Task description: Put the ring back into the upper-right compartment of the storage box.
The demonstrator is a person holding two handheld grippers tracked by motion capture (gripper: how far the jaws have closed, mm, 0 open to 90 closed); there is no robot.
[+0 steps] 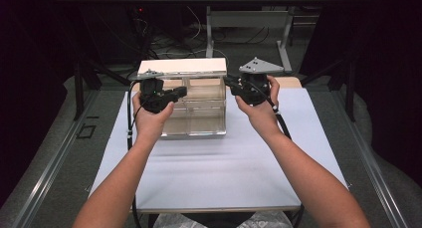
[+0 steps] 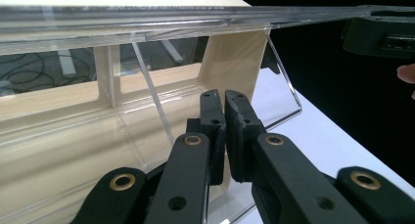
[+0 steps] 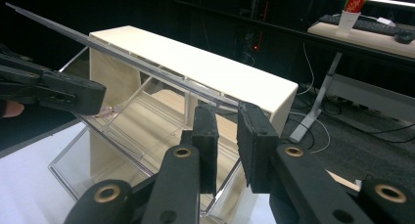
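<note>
A clear acrylic box (image 1: pixel 199 116) with a cream wooden back (image 3: pixel 195 62) stands at the far middle of the table. Its clear lid (image 2: pixel 195 18) (image 3: pixel 122 57) is swung up and tilted. My right gripper (image 1: pixel 230 82) (image 3: pixel 226 111) is at the box's upper right corner. Its jaws are a little apart and closed on the lid's end, as the left gripper view also shows (image 2: pixel 362 35). My left gripper (image 1: pixel 181 91) (image 2: pixel 225 99) is shut with nothing between its jaws. It points in under the raised lid, also seen in the right gripper view (image 3: pixel 93 99).
A white sheet (image 1: pixel 219 173) covers the table in front of the box. Behind the table are metal desk legs (image 1: pixel 283 39) and cables on the floor (image 1: pixel 169 44). A farther desk carries a keyboard and a cup (image 3: pixel 350 13). Dark curtains close both sides.
</note>
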